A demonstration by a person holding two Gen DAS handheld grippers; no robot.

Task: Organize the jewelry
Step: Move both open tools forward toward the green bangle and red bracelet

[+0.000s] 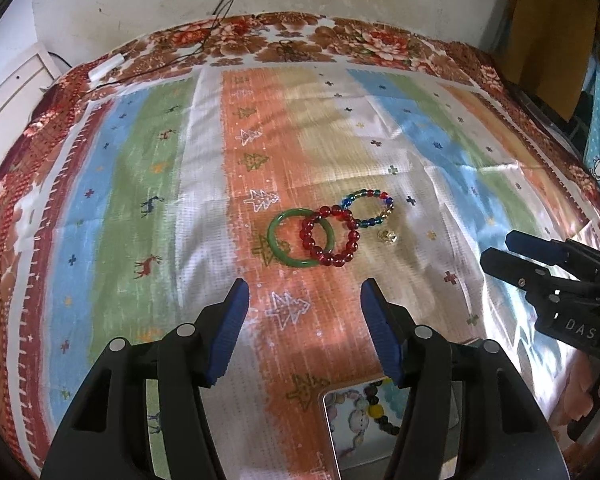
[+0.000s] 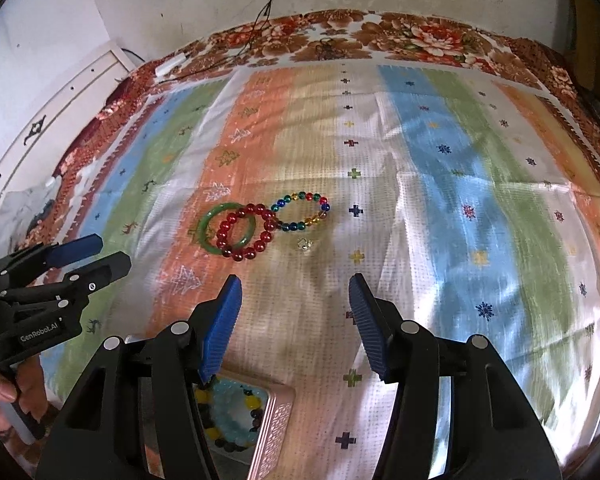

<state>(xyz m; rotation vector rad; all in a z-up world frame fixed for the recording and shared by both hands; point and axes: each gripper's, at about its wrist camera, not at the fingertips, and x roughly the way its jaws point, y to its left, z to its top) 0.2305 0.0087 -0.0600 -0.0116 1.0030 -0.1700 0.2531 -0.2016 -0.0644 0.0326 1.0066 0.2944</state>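
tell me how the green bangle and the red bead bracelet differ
The green bangle is one smooth, solid ring; the red bead bracelet is a loop of separate glossy round beads. The bangle looks opaque, the red beads see-through. The bracelet lies partly on top of the bangle, crossing its right side. Both lie flat on the striped cloth, overlapping, and neither is held.

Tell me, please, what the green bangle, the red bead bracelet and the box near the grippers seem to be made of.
Green bangle: one smooth solid ring with a soft gloss, likely jade, glass or resin.
Red bead bracelet: round translucent beads with bright highlights, probably glass or acrylic.
Box: pinkish walls with a metallic sheen and an embossed pattern, probably thin metal, perhaps coated plastic.
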